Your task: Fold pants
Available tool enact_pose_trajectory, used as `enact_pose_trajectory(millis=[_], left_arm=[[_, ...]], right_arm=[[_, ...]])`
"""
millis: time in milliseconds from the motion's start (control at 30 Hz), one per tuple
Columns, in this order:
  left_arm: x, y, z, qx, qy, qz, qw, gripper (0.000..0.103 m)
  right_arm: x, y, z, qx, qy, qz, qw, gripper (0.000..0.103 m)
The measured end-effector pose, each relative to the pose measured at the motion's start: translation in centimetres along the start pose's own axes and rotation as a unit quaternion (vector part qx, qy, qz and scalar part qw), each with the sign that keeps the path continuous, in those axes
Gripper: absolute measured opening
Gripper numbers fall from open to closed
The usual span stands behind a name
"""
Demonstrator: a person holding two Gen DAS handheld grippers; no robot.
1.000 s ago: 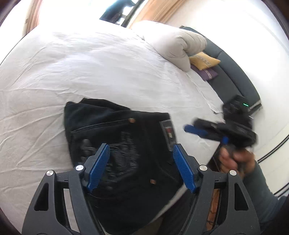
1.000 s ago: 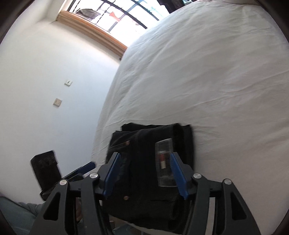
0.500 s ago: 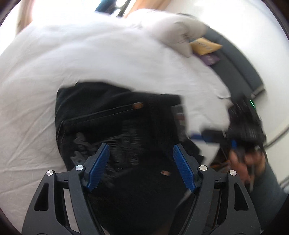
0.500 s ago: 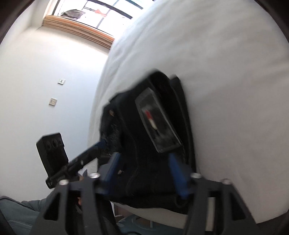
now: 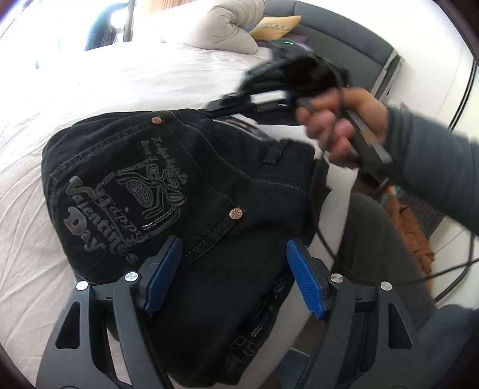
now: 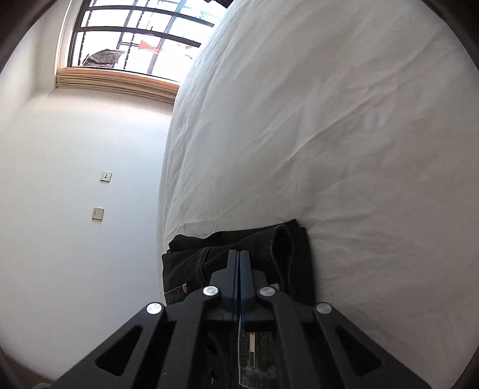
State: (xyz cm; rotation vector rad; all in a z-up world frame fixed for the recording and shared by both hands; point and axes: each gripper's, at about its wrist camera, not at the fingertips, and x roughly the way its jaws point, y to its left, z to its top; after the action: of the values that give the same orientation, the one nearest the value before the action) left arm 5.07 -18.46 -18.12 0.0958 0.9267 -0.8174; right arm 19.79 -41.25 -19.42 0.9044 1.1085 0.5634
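- While the left wrist view looks down over the bed edge, the left gripper [image 5: 233, 269] hangs above the black pants [image 5: 185, 194] with its blue pads spread wide apart and nothing pinched between them.
- The pants lie folded into a compact bundle on the white bed sheet [image 5: 89, 89], at the near edge of the mattress, with part of the fabric drooping over that edge.
- A back pocket faces up, showing raised lettering and two copper rivets [image 5: 236, 214].
- To the upper right, a hand [image 5: 338, 122] in a grey sleeve [image 5: 434, 167] grips the handle of the right gripper [image 5: 227, 103], whose blurred tip sits at the waistband end of the pants.
- Further back are a beige pillow [image 5: 227, 27], a yellow cushion [image 5: 275, 25] and a dark grey headboard [image 5: 344, 45].
- From the right wrist view, the right gripper [image 6: 239, 260] has its blue pads pressed flat together; no fabric shows between them.
- Its tip lies low over the waistband area of the pants [image 6: 284, 257], whose brand label [image 6: 254, 353] shows underneath the gripper body.
- The pants sit at the sheet's [image 6: 329, 134] near corner.
- Left of the bed are a white wall [image 6: 74, 179] with two small wall plates [image 6: 98, 213] and a barred window [image 6: 140, 39] with a wooden sill.
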Motion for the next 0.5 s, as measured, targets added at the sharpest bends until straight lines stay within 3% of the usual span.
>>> enact_pose_trajectory(millis=[33, 67, 133, 200, 300, 367, 500], left_arm=[[-0.6, 0.1, 0.3, -0.010, -0.007, -0.002, 0.9999, 0.071], [-2.2, 0.4, 0.7, -0.025, -0.026, -0.001, 0.9993, 0.071], [-5.0, 1.5, 1.3, -0.053, -0.071, 0.020, 0.9959, 0.072], [-6.7, 3.7, 1.5, -0.099, -0.096, 0.044, 0.9895, 0.078], [-6.5, 7.5, 0.8, -0.191, -0.090, 0.038, 0.9767, 0.080], [-5.3, 9.8, 0.0, -0.246, -0.062, 0.018, 0.9671, 0.080], [-2.4, 11.3, -1.4, -0.287, -0.006, -0.012, 0.9577, 0.080]], right_arm=[[-1.0, 0.8, -0.7, -0.022, -0.008, -0.018, 1.000, 0.023], [-2.0, 1.5, -1.3, -0.035, -0.015, -0.017, 0.999, 0.053], [-4.4, 2.7, -2.8, -0.054, -0.026, -0.036, 0.998, 0.086], [-5.6, 4.2, -4.2, -0.088, -0.031, -0.064, 0.994, 0.087], [-5.7, 4.7, -5.3, -0.102, -0.010, -0.067, 0.993, 0.087], [-4.9, 4.1, -5.4, -0.096, 0.011, -0.076, 0.992, 0.087], [-2.3, 1.7, -5.3, -0.064, 0.043, -0.102, 0.992, 0.086]])
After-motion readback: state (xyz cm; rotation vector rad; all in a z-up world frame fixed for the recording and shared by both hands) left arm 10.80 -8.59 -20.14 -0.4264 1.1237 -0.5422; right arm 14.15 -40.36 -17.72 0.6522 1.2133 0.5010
